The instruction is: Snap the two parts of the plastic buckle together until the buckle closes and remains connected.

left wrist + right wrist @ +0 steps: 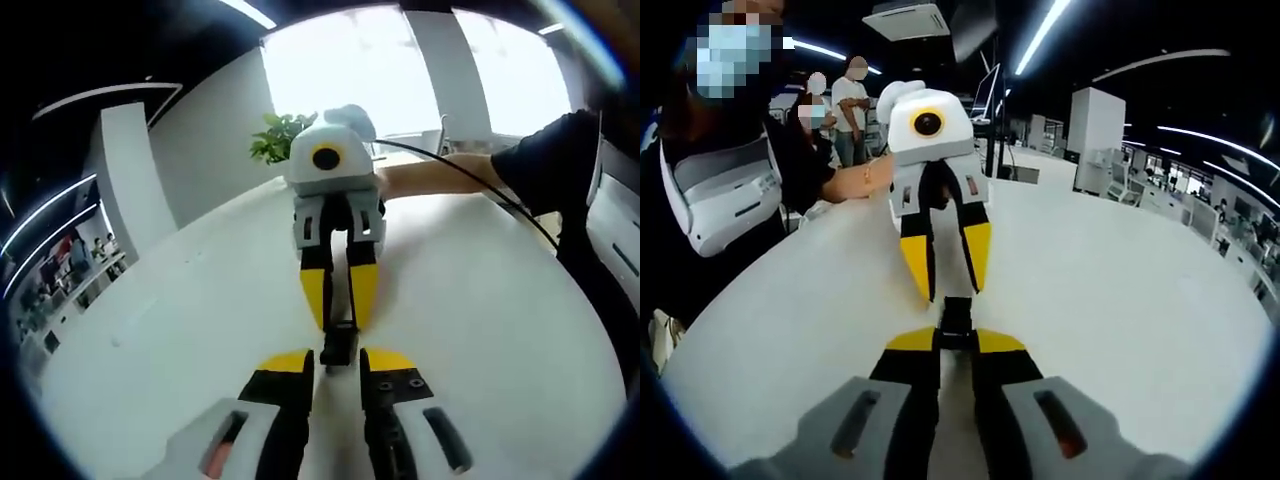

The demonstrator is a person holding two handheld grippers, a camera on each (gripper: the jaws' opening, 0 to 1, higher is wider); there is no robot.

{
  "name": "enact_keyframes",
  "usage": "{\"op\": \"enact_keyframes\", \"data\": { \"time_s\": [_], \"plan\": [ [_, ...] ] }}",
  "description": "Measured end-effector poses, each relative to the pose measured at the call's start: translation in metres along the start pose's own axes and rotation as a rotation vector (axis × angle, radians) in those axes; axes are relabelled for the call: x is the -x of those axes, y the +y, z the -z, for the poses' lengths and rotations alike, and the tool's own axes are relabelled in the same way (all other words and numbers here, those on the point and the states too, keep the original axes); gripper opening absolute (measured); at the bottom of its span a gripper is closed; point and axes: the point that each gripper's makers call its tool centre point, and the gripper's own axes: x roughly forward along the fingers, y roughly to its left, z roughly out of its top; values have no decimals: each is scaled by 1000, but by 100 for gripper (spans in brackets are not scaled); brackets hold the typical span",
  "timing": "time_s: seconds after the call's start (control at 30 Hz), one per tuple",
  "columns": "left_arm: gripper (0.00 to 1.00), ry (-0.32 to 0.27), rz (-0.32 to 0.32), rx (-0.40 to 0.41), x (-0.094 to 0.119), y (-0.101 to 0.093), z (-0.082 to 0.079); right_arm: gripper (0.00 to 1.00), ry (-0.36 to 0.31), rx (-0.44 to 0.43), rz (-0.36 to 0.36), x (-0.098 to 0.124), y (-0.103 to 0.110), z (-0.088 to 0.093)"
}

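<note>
Both tongs (337,362) (955,340) clamp black buckle (339,341); plant (278,136) behind, left gripper view.

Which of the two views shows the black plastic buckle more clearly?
The left gripper view: the buckle stands out black against the white table between both grippers' yellow-tipped jaws. In the right gripper view the buckle is a short dark piece, partly covered by the jaws.

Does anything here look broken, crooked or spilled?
Nothing stands out. The two tools, left and right, meet tip to tip over the white table, gripping a small black buckle between them, roughly in line.
</note>
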Motion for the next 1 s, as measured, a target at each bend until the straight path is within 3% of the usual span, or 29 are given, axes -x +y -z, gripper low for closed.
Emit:
{"op": "enact_keyframes", "data": {
  "time_s": [1.0],
  "plan": [
    [17, 4, -42, -36, 8, 4, -5, 10, 74, -19, 109, 28, -83, 7]
  ]
}}
